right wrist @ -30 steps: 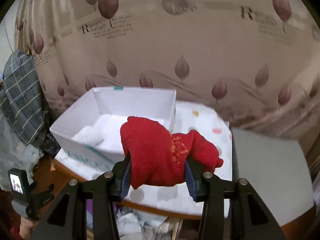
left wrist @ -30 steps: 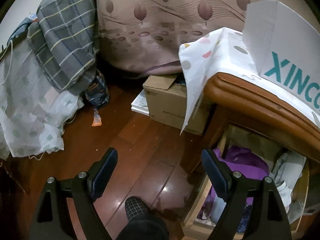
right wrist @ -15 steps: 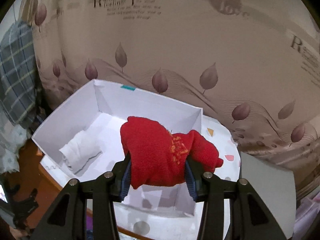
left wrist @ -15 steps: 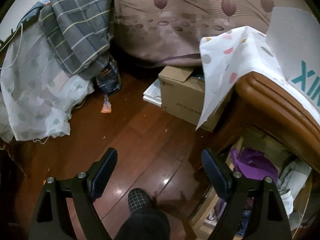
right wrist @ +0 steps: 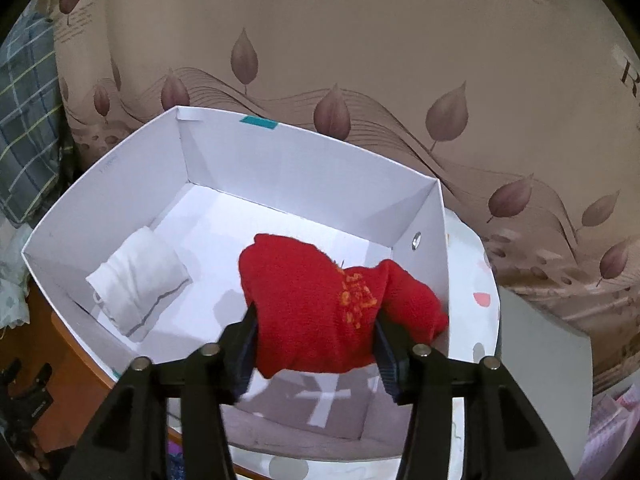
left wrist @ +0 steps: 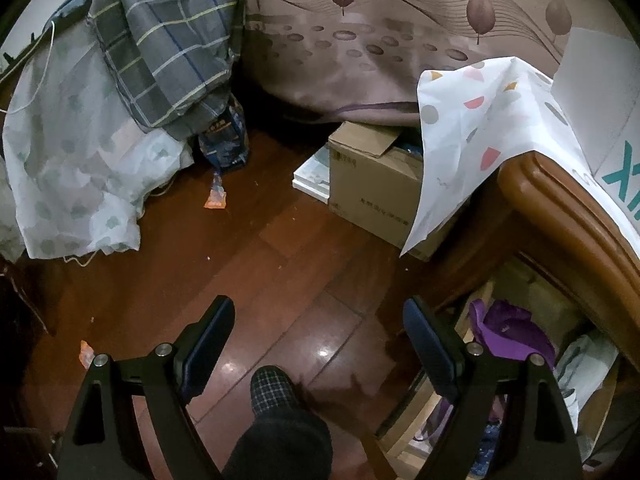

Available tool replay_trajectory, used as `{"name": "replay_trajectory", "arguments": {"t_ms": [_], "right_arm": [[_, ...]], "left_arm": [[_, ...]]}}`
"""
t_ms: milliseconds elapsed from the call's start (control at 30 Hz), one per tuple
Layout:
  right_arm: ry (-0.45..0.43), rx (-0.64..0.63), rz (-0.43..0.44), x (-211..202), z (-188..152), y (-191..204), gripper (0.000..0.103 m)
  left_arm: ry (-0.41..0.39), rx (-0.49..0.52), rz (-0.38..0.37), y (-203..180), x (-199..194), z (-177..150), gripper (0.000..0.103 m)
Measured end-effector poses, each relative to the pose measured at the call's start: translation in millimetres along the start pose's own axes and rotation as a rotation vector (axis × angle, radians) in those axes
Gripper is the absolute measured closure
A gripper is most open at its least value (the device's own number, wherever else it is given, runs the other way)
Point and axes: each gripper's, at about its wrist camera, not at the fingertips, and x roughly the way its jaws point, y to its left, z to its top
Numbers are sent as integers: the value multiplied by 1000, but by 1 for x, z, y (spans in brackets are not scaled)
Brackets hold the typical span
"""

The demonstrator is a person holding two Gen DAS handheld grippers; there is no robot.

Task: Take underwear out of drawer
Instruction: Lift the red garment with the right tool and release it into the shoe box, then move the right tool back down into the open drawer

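Right gripper (right wrist: 314,338) hangs over the near end of a white cardboard box (right wrist: 132,184), with a red knitted garment (right wrist: 320,304) bunched between its two black fingers (right wrist: 242,350); the jaws have just been opening, and though the cloth still spans the gap and touches both pads, whether they still press on it I cannot tell. That red underwear droops over the box's open interior, its right-hand lobe close against the box's right wall. On the box floor to the left lies a folded white garment (right wrist: 138,280), apart from the red one. The box stands on a polka-dot cloth (right wrist: 478,280) spread over a wooden cabinet top, with a leaf-patterned curtain (right wrist: 360,60) behind. Left gripper (left wrist: 318,338) points down at a dark wooden floor (left wrist: 248,248), its jaws wide apart with nothing between them; a foot in a checked slipper (left wrist: 274,390) shows just below the gap. To its right the drawer (left wrist: 472,304) stands pulled out beneath the cabinet's rounded wooden edge (left wrist: 560,208), holding a purple garment (left wrist: 508,332) and pale cloth at the far right. Farther off on the floor sits a brown cardboard carton (left wrist: 372,184), and a grey plaid fabric (left wrist: 168,40) hangs over pale sheeting at the far left.
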Motion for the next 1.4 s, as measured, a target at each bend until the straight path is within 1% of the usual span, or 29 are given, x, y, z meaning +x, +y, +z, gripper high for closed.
{"name": "replay_trajectory", "arguments": {"t_ms": [33, 100, 167, 233, 367, 467, 567, 600, 633, 733, 800, 833, 933, 1000, 1067, 1167, 1200, 1233, 1333, 1400], "right_arm": [[1, 3, 2, 1, -1, 0, 44], [3, 8, -3, 3, -1, 1, 40], [1, 9, -11, 3, -1, 2, 39], [-16, 13, -25, 0, -1, 1, 35], [-44, 33, -9, -18, -2, -6, 35], [-67, 42, 51, -43, -14, -12, 35], [-71, 13, 98, -72, -40, -16, 35], [-58, -2, 125, -81, -55, -17, 35], [-49, -10, 134, -85, -63, -17, 35], [17, -41, 178, -92, -104, -19, 35], [92, -82, 183, -87, -133, -17, 35], [121, -103, 184, -83, -145, -14, 35], [233, -183, 195, -62, -184, -7, 35], [318, -215, 214, -40, -204, -2, 35], [383, -250, 208, -17, -219, 3, 35], [455, -276, 207, 13, -231, 7, 35], [494, -289, 207, 28, -236, 8, 35], [505, -296, 200, 34, -238, 9, 35], [556, -327, 169, 65, -249, 13, 35], [587, -344, 164, 80, -256, 16, 35]], "left_arm": [[2, 0, -1, 0, 0, 0, 19], [0, 2, 1, -1, 0, 0, 19], [-2, 3, -2, -2, 0, 0, 19], [-1, 3, -5, -1, 0, -1, 19], [-3, 12, -20, -2, -1, -1, 19], [-8, 28, -44, -7, -3, -2, 19], [-17, 46, -79, -13, -7, -3, 18], [-17, 53, -90, -16, -7, -3, 17], [-18, 71, -113, -20, -9, -5, 17], [-39, 130, -131, -33, -14, -9, 16], [-53, 166, -135, -40, -18, -12, 16], [-56, 185, -152, -44, -19, -13, 16], [-53, 212, -192, -51, -22, -15, 16], [-52, 228, -214, -55, -23, -16, 16], [-49, 238, -232, -57, -23, -17, 15], [-22, 240, -278, -60, -23, -18, 15], [-20, 239, -281, -60, -23, -19, 15], [-23, 237, -277, -60, -24, -19, 15], [-46, 223, -223, -56, -24, -16, 15], [-34, 190, -216, -50, -20, -13, 14]]}}
